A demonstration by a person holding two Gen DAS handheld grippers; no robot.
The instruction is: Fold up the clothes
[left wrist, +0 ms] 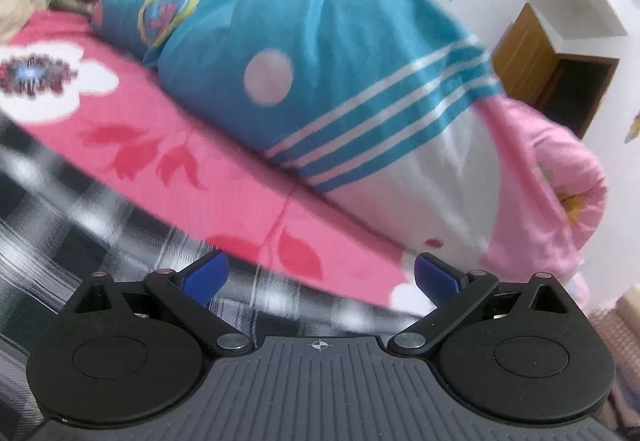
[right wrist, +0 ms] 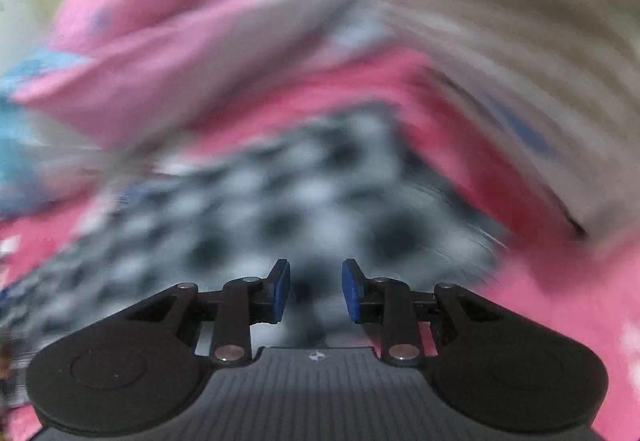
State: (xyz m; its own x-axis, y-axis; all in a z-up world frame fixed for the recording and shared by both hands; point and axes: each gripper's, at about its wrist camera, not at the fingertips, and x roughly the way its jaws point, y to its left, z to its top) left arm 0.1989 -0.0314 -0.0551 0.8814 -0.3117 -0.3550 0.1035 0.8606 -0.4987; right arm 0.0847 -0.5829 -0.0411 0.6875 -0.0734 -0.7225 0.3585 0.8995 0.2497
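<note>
A black-and-white plaid garment (left wrist: 60,209) lies on the pink flowered bed sheet (left wrist: 224,181), at the lower left of the left wrist view. My left gripper (left wrist: 321,275) hovers over its edge, jaws spread wide, with nothing between the blue pads (left wrist: 206,273). The right wrist view is smeared by motion. There the plaid garment (right wrist: 280,201) fills the middle, and my right gripper (right wrist: 316,289) points down at it. A narrow gap separates its jaws, showing only blurred cloth beyond; neither pad presses on anything.
A person lies on the bed under a blue patterned quilt (left wrist: 288,53), close behind the garment. A pink quilt (left wrist: 552,177) is bunched at the right. A white wall and a wooden door (left wrist: 532,53) stand beyond the bed. Pink bedding (right wrist: 180,53) rises behind the garment.
</note>
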